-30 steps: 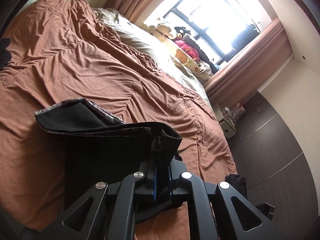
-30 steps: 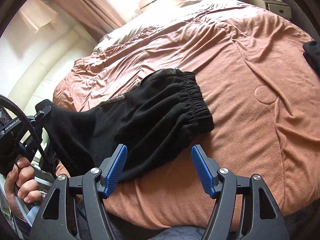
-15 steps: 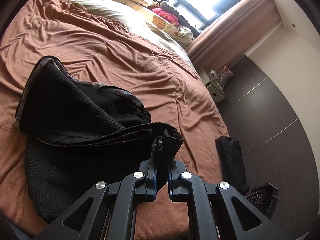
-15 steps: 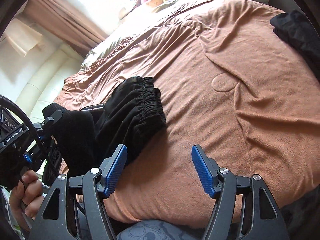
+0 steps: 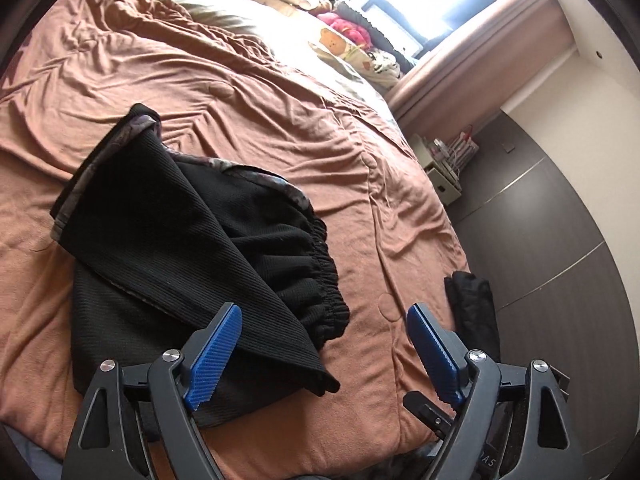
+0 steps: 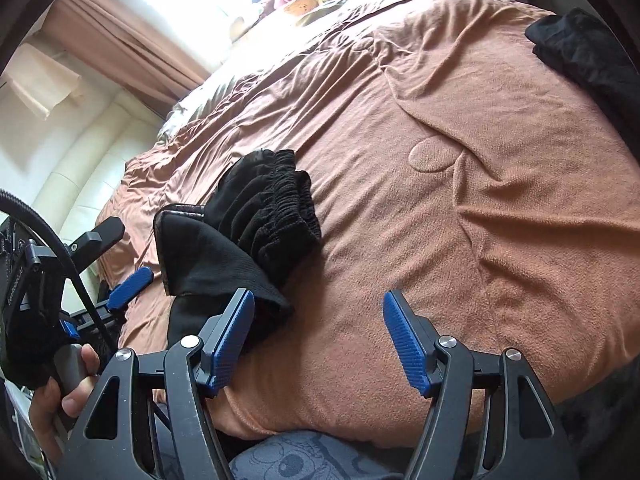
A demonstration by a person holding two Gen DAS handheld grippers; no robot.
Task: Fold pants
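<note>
The black pants (image 5: 192,264) lie folded over on the brown bedspread (image 5: 248,92), the elastic waistband (image 5: 324,268) to the right and a leg hem laid across the top. My left gripper (image 5: 324,348) is open and empty just above the near edge of the pants. In the right wrist view the pants (image 6: 248,236) lie left of centre. My right gripper (image 6: 320,340) is open and empty over bare bedspread beside them. The left gripper's blue pad (image 6: 130,288) shows at the left of that view.
A second dark garment (image 5: 476,308) lies at the bed's right edge and also shows in the right wrist view (image 6: 588,56). Pillows and soft toys (image 5: 340,28) are at the far end under the window. A small white cabinet (image 5: 440,176) stands beside the bed.
My left gripper has opened and let go of the pant leg, which now lies folded over the waistband. My right gripper has stayed open, drifting right over the bedspread.
</note>
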